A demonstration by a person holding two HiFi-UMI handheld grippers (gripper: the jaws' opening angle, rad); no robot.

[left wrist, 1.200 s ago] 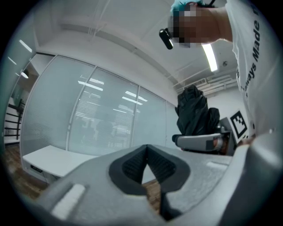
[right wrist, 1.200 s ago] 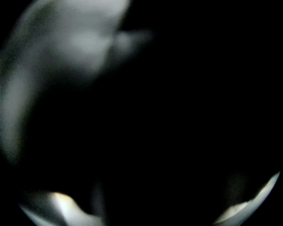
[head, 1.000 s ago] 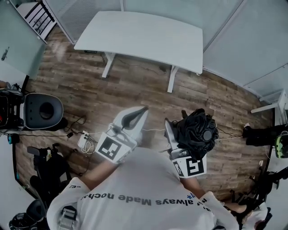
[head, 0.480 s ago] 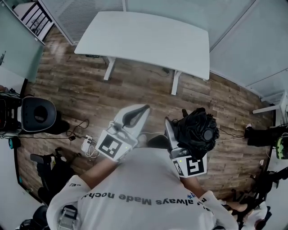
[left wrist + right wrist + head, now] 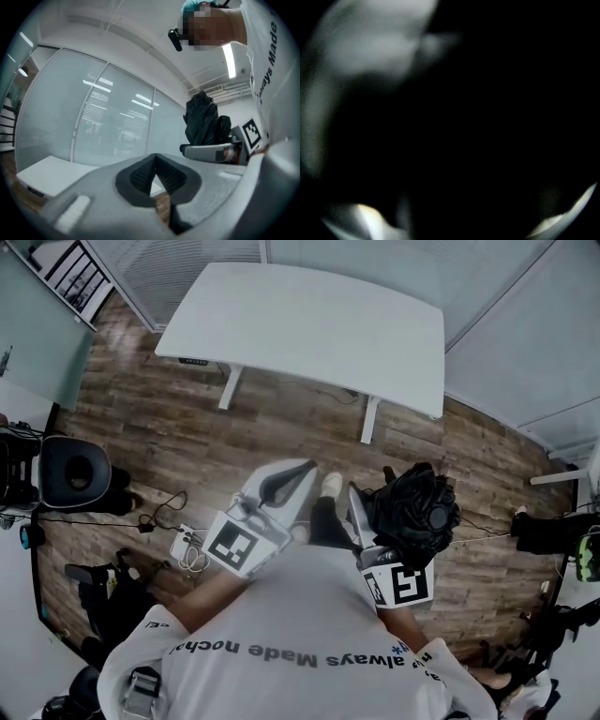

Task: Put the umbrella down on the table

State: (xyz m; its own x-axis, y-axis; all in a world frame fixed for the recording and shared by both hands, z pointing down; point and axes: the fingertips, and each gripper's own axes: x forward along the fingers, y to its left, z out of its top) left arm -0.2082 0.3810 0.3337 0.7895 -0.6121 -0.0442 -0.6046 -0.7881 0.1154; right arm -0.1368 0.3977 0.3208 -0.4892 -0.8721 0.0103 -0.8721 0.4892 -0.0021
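Two grippers: held level at the near edge, just beyond a person's white shirt (image 5: 300, 634), each carrying a square-marker cube.
Left gripper (image 5: 298, 471): grey jaws drawn together to a point, ribbed black pads meeting at the tips, nothing between them.
Right gripper (image 5: 380, 507): jaws stand wide and are clamped on the umbrella (image 5: 417, 512); its own view is filled with dark fabric.
Umbrella place: in the right gripper's jaws, right of the left gripper, over the floor and well apart from the table.
Umbrella look: black, folded, a crumpled cloth bundle with a round cap at its right side.
Floor (image 5: 159, 427): brown wood-look planks; cables (image 5: 169, 507) and a white power strip (image 5: 180, 538) lie at the near left.
Table (image 5: 309, 320): white, smooth, oblong with rounded corners, on white legs, farther on.
Room: pale glass walls (image 5: 525, 324) at the far side, slatted blinds (image 5: 178, 259) at the far left.
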